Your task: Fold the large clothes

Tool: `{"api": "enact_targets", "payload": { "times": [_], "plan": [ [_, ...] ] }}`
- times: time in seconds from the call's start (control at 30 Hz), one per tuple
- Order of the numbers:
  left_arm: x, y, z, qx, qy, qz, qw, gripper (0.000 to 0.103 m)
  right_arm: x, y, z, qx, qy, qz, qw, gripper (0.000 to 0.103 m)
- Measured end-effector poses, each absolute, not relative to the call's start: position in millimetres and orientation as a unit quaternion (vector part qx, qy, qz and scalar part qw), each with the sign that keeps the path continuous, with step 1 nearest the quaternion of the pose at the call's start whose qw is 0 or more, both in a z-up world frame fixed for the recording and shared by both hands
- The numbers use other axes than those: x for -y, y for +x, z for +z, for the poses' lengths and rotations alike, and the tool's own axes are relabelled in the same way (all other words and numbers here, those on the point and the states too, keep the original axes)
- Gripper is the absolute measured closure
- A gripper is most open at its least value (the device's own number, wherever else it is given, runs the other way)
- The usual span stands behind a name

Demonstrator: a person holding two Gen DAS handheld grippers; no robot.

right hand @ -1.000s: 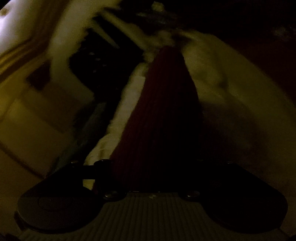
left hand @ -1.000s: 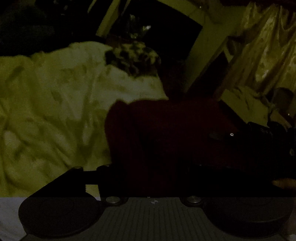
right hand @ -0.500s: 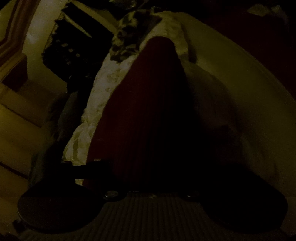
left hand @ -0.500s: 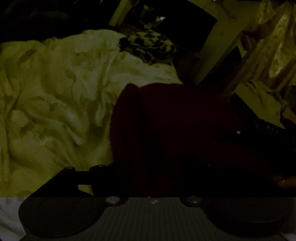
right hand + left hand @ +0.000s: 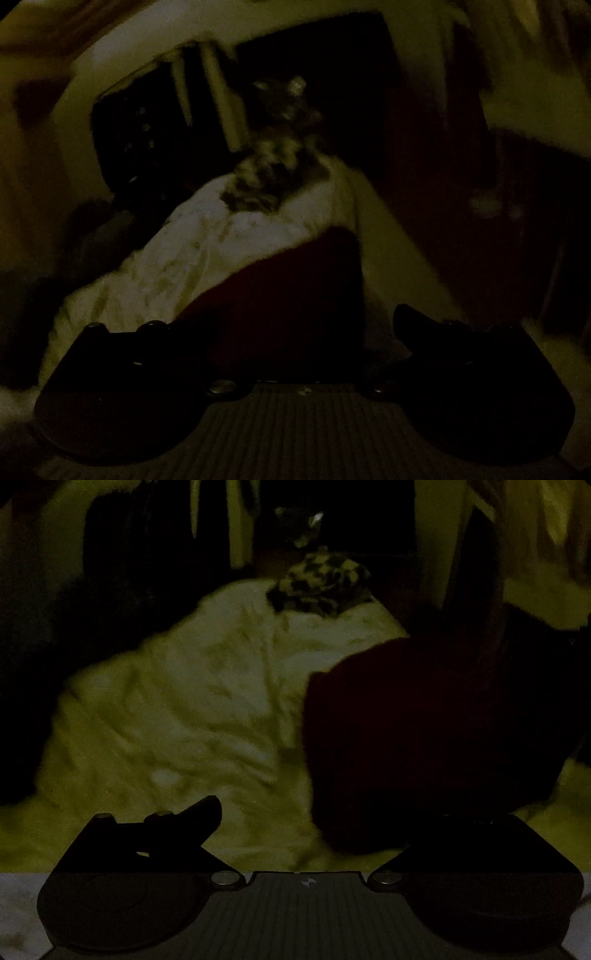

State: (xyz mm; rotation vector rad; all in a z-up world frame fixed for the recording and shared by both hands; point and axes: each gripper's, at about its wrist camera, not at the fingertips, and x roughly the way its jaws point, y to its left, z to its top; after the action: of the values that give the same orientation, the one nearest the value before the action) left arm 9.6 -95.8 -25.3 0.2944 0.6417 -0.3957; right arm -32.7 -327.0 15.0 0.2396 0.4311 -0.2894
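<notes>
we see a very dim bedroom scene from both wrist cameras. our left gripper (image 5: 306, 823) has its jaws spread wide apart, the left finger (image 5: 192, 819) showing clearly against the pale bedding while the right finger is lost in shadow under the dark red garment (image 5: 424, 731), so we cannot tell whether that finger touches the cloth. the garment lies bunched on the right part of the rumpled white duvet (image 5: 184, 709), just beyond the gripper. in the right wrist view our right gripper (image 5: 295, 325) also has its jaws wide apart, with nothing clamped; the right finger (image 5: 417, 325) stands clear of the cloth, and the left finger disappears in darkness beside the garment's near edge. there the dark red garment (image 5: 295, 288) spreads between the fingers, lying flat over the duvet (image 5: 207, 251) and reaching toward the bed's right edge. a black-and-white checkered cloth (image 5: 321, 583) sits heaped at the far end of the bed, well apart from the garment.
</notes>
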Motion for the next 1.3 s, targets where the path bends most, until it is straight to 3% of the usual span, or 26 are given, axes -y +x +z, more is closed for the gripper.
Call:
{"api": "enact_targets", "payload": {
  "times": [0.17, 0.33, 0.7, 1.3],
  "plan": [
    [105, -19, -4, -0.261, 0.237, -0.161, 0.922, 0.000, 275, -39, 24, -0.235, 0.025, -0.119, 0.964, 0.000],
    [97, -29, 13, -0.283, 0.196, -0.187, 0.920, 0.000, 244, -43, 46, -0.245, -0.015, -0.129, 0.961, 0.000],
    [99, -27, 8, -0.337, 0.183, -0.188, 0.904, 0.000, 242, -43, 38, -0.317, 0.012, -0.127, 0.940, 0.000],
    [102, -28, 4, -0.332, 0.183, -0.187, 0.906, 0.000, 244, -37, 28, -0.324, 0.007, -0.137, 0.936, 0.000]
  ]
}}
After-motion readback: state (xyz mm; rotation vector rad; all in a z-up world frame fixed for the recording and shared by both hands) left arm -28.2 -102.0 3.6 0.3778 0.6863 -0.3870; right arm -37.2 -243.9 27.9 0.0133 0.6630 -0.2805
